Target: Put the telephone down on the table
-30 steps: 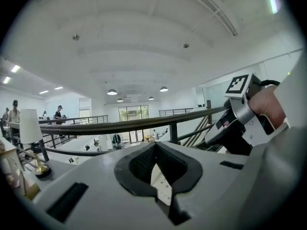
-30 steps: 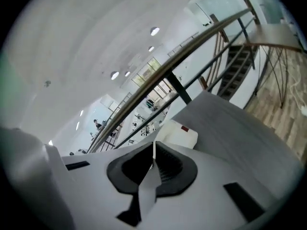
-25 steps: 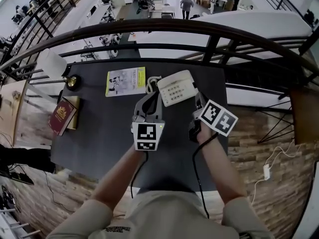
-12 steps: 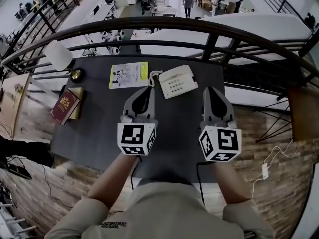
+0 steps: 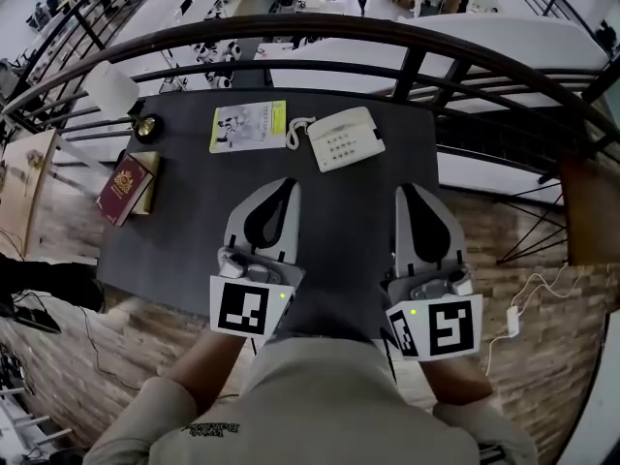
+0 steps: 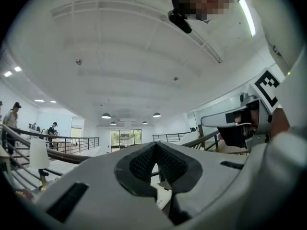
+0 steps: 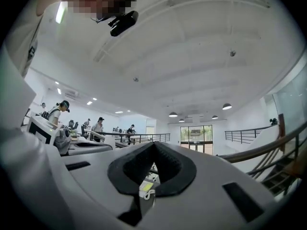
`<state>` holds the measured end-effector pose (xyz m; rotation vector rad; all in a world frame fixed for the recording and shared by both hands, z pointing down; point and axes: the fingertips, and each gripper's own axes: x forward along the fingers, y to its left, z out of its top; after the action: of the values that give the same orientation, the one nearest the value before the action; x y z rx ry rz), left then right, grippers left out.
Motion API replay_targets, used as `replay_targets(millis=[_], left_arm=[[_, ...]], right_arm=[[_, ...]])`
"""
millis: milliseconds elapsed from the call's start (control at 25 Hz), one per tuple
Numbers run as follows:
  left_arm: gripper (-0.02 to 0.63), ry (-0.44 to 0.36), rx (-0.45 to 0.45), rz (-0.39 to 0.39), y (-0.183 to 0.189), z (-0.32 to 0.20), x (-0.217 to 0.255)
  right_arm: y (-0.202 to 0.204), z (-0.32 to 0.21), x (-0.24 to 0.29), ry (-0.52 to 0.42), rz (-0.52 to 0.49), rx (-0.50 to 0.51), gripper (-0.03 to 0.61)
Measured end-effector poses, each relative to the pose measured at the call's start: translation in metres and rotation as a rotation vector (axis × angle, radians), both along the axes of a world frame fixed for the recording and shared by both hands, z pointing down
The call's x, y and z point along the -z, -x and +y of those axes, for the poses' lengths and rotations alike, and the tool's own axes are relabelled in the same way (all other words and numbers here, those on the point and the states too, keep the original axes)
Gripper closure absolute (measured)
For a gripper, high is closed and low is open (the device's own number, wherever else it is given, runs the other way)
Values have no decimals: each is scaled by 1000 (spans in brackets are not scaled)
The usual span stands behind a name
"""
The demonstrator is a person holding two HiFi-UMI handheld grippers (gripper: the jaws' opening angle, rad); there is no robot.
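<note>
The cream push-button telephone (image 5: 344, 137) lies flat on the dark table (image 5: 339, 216) near its far edge, its coiled cord at its left side. Both grippers hang well short of it, close to my body and pointing toward the railing. My left gripper (image 5: 283, 184) is shut with nothing in it, and so is my right gripper (image 5: 411, 190). In the left gripper view the left gripper (image 6: 154, 145) shows its tips meeting. In the right gripper view the right gripper (image 7: 154, 145) looks the same, with ceiling and hall beyond.
A yellow-and-white booklet (image 5: 248, 126) lies left of the telephone. A white-shaded lamp (image 5: 114, 93) and a red book (image 5: 123, 188) sit at the table's left end. A dark metal railing (image 5: 407, 66) runs just behind the table.
Both grippers have drawn back from the telephone toward my body and risen. The right one has rolled upright. The telephone stays flat on the table.
</note>
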<state>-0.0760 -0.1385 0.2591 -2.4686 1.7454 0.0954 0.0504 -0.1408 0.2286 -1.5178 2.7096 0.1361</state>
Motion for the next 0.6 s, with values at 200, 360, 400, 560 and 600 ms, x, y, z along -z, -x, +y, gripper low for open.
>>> replay_targets(millis=[200, 360, 400, 560, 600], left_arm=[[611, 24, 1, -31, -8, 19, -10], [611, 47, 18, -63, -10, 25, -22], [609, 55, 22, -61, -10, 25, -24], [611, 60, 33, -77, -8, 25, -25], [611, 61, 38, -89, -7, 24, -26]], right_arm=[[-1, 14, -8, 22, 5, 8, 575], [-2, 17, -17, 53, 1, 7, 576], [-1, 17, -19, 55, 4, 7, 576], [0, 17, -27, 76, 1, 12, 577], [0, 16, -30, 85, -3, 9, 576]])
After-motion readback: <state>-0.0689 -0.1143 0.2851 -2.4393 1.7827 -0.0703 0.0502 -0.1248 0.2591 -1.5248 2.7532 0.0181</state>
